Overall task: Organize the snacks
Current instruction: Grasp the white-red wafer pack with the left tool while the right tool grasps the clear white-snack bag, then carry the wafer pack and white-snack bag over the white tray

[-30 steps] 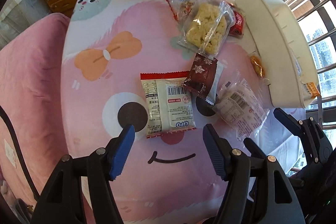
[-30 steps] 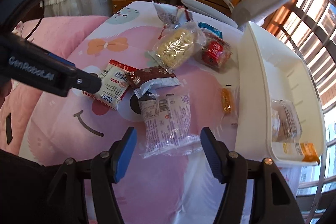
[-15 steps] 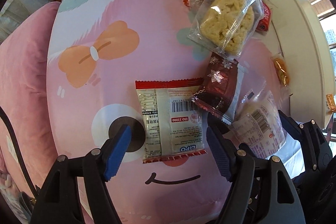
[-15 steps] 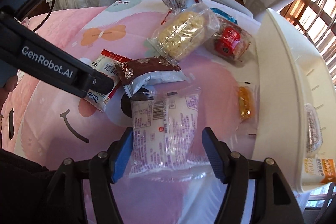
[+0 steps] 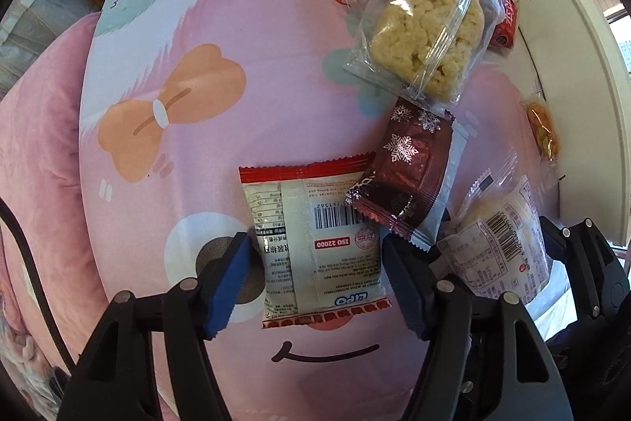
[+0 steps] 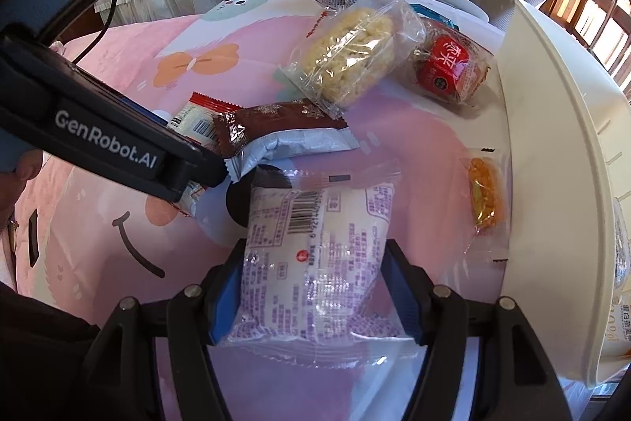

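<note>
Red-edged cream snack packet [image 5: 315,247] lies flat on the pink cartoon cloth [image 5: 236,73] between the left tongs [image 5: 315,283], whose jaws are closing around it without yet pressing. A brown snowflake wrapper [image 5: 406,168] overlaps its corner. The right tongs [image 6: 315,298] straddle a clear purple-printed packet [image 6: 315,263], apart, beside the white bin [image 6: 552,145].

Daylight enters through the barred window [image 6: 599,14] at the right edge, warm and bright. Clear wrappers glint (especially the rice cake pack [image 5: 428,30]). Fisheye bending curves both views' edges; corners fall dark, the foreground stays sharp.
</note>
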The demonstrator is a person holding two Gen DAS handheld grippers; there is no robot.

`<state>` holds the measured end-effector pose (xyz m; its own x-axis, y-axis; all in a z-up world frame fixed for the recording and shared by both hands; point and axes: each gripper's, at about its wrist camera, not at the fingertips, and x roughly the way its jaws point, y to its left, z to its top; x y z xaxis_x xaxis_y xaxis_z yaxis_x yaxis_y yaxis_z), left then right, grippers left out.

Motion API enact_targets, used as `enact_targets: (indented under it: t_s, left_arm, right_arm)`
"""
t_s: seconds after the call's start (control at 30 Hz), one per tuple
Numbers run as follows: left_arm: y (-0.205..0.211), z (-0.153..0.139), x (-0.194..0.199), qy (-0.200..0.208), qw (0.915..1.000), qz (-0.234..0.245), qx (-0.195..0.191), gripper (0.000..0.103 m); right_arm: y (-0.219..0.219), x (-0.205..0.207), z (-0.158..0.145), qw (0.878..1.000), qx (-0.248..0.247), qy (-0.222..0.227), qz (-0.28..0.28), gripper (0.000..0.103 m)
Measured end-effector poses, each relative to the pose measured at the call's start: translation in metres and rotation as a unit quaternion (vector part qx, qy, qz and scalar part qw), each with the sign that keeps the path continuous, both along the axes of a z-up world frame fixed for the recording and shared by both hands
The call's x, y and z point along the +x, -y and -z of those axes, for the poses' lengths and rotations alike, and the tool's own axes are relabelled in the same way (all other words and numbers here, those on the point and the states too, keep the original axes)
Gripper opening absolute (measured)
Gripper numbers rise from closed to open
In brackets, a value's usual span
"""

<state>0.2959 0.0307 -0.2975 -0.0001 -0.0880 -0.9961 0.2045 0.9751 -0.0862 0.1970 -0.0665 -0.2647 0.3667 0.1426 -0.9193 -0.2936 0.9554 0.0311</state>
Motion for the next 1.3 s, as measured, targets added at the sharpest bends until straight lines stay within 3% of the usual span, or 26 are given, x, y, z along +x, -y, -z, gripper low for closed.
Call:
enact_targets:
  t_s: [0.27, 0.7, 1.3]
  left_arm:
    - [0.005, -0.007, -0.001, 0.01, 0.9999, 0.013, 0.002, 0.045]
    - [-0.006, -0.02, -0.02, 0.011, 0.9995, 0.029, 0.001, 0.045]
    - [-0.04, -0.092, -0.087, 0.052, 0.9968, 0.052, -0.031, 0.045]
  right_arm:
    - [0.003, 0.001, -0.002, 1.0, 0.013, -0.007, 0.004, 0.061]
    - [-0.004, -0.006, -0.015, 1.0, 0.017, -0.008, 0.013, 0.058]
    - [-0.027, -0.054, -0.068, 0.999, 0.024, 0.029, 0.032, 0.058]
